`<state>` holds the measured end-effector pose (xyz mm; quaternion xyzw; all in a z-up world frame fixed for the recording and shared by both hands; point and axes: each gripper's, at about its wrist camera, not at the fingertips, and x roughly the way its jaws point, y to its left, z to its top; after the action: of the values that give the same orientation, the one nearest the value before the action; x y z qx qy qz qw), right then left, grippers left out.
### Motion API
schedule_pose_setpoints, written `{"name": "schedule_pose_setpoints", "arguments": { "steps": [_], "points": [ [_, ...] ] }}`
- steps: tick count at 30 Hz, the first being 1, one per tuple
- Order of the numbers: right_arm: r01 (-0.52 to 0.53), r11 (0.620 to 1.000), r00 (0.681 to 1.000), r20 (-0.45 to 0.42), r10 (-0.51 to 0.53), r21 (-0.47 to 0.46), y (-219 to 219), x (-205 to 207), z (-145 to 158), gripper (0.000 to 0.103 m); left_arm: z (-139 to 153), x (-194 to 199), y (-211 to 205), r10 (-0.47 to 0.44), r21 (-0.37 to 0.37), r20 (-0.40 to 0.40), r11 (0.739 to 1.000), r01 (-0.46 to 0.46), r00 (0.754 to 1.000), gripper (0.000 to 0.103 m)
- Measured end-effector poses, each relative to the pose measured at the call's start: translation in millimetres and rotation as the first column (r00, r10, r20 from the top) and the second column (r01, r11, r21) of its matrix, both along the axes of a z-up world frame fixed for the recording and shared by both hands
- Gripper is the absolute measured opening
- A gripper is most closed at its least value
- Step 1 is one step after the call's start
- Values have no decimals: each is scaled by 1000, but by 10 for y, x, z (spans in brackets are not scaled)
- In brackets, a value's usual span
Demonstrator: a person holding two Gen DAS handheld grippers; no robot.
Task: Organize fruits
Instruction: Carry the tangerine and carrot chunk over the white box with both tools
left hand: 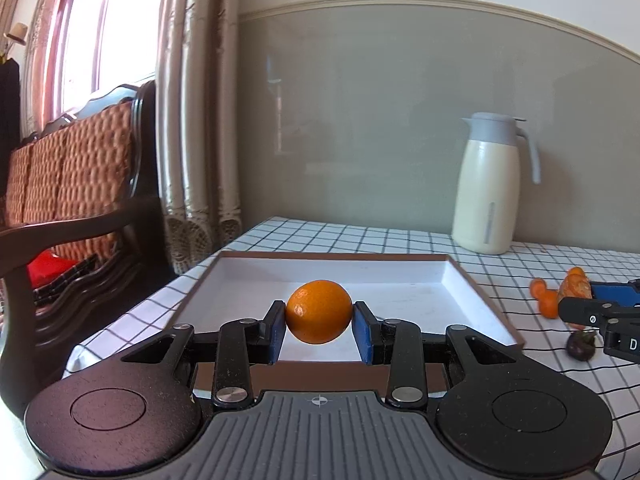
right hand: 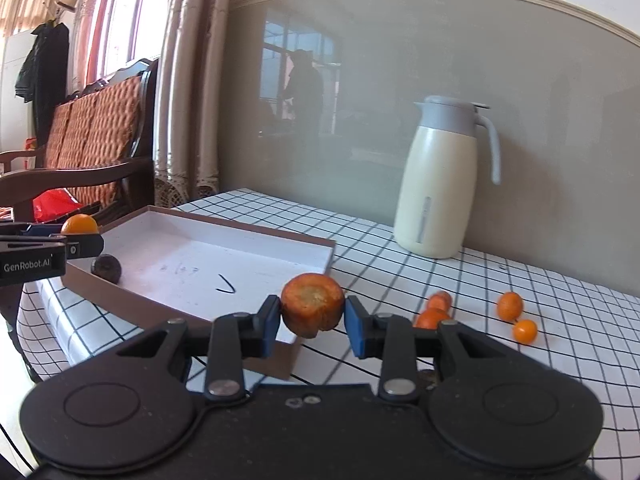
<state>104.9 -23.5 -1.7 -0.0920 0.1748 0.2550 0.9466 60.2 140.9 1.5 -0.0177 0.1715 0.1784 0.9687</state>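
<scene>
My left gripper point(left hand: 319, 326) is shut on an orange point(left hand: 319, 311) and holds it above the near part of a shallow white tray with a brown rim point(left hand: 472, 292). It also shows in the right wrist view point(right hand: 80, 240), with the orange point(right hand: 79, 224) in it. My right gripper point(right hand: 311, 320) is shut on a carrot piece point(right hand: 313, 305), cut end toward the camera, above the tray's near right corner point(right hand: 294, 354). A dark round fruit point(right hand: 106, 268) lies in the tray's left corner. In the left wrist view the right gripper point(left hand: 600, 312) is at the right edge.
A cream thermos jug point(right hand: 444, 184) stands at the back by the wall. Carrot pieces point(right hand: 434, 310) and two small oranges point(right hand: 516, 314) lie on the checked cloth right of the tray. A dark fruit point(left hand: 580, 346) lies on the cloth. A wooden sofa point(left hand: 80, 184) stands left of the table.
</scene>
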Motion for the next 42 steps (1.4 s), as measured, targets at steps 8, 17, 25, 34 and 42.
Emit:
{"name": "schedule_pose_setpoints", "arguments": {
  "steps": [8,17,25,34,42],
  "points": [
    [-44,999,999,11,44,4,213,-15,23,26,-20,-53,205,48,-5,-4,999,-48,999,36],
    [-65,998,998,4,64,15,365,105,36,26,-44,52,357,64,-10,-6,998,-64,998,36],
    [-62,998,998,-3,62,13,501,344,35,26,-61,253,531,86,-10,-11,996,-86,996,36],
    [-59,998,998,-17,59,4,603,580,-12,26,-105,436,704,109,-19,-18,994,-110,994,36],
    [-64,998,998,-29,64,-2,737,825,-16,26,-131,622,852,129,-32,-28,991,-130,991,36]
  ]
}}
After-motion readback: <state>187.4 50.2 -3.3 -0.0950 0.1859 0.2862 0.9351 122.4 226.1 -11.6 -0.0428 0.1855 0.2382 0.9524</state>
